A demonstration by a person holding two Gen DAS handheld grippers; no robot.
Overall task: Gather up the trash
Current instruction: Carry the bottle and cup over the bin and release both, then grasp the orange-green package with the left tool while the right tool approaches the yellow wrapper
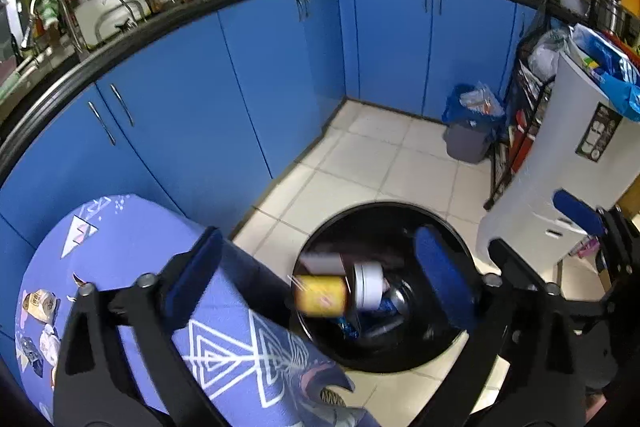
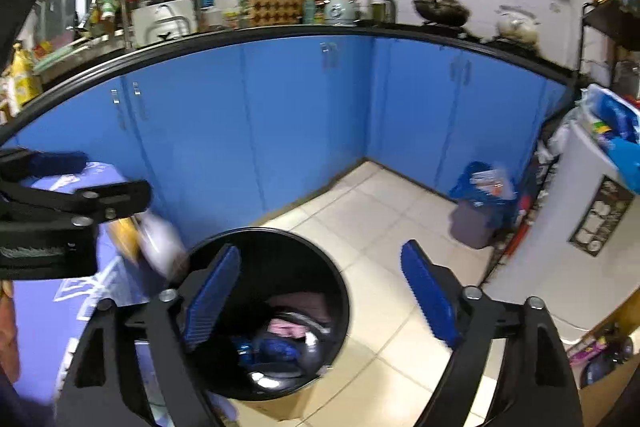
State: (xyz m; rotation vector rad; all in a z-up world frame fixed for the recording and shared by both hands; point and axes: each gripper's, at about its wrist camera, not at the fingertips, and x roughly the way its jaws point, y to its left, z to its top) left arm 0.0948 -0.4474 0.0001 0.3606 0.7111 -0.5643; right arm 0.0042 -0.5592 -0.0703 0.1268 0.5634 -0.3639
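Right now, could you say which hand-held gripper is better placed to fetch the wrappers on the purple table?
Left, probably: the left hand-held gripper is open, partly over the table near the wrappers; the right hand-held gripper faces the bin.

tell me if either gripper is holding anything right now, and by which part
Nothing is held. The left gripper and right gripper both stand open over the black trash bin; a yellow can is blurred between the left's fingers, untouched.

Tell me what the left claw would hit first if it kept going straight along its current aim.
Probably the yellow can, blurred between the open left claw fingers over the black bin. Past it, the trash inside that bin. Depth is hard to judge, and the can's height above the bin is unclear.
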